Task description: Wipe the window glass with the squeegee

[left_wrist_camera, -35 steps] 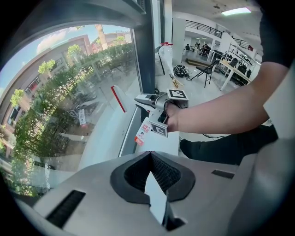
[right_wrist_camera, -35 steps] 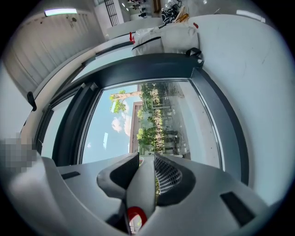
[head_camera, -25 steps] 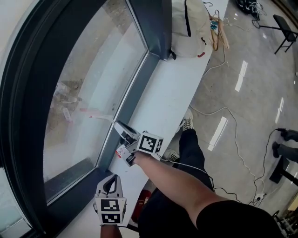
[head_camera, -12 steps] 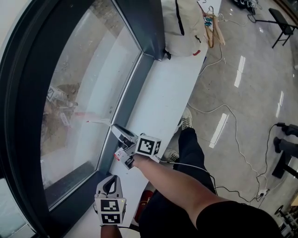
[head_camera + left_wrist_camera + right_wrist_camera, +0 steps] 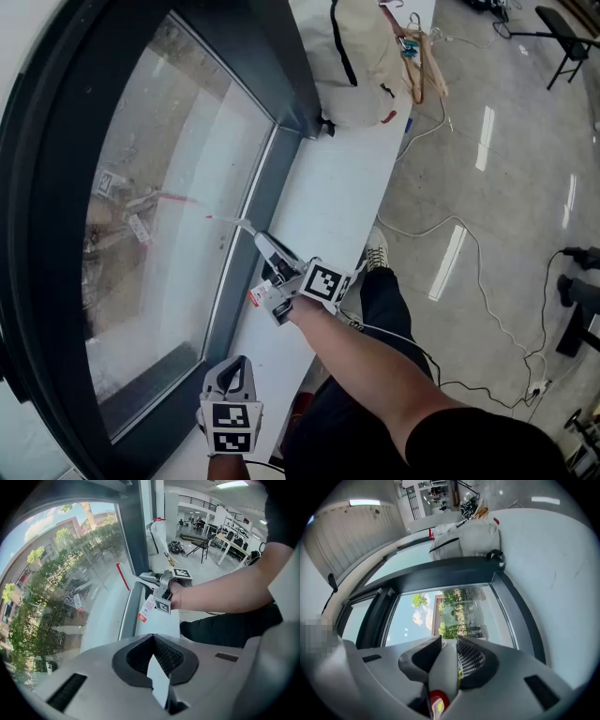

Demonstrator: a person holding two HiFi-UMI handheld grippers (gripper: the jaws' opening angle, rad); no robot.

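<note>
Wiping step: right tongs point(image 5: 274, 258) clench the squeegee point(image 5: 236, 223) against the window glass point(image 5: 150, 272); left tongs point(image 5: 229, 373) closed, empty. Next probably needs a steady, pressed stroke.

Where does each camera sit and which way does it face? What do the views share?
Head view: on the person's head, looking steeply down at the window glass, sill and floor; shows the left gripper, right gripper, right forearm and legs.
Left gripper view: on the left gripper, jaws shut and empty, facing along the sill at the right gripper holding the squeegee; the right forearm shows.
Right gripper view: on the right gripper, facing the window glass; its jaws clamp the squeegee handle.
Shared: head view and left gripper view both show the right gripper with the squeegee.
</note>
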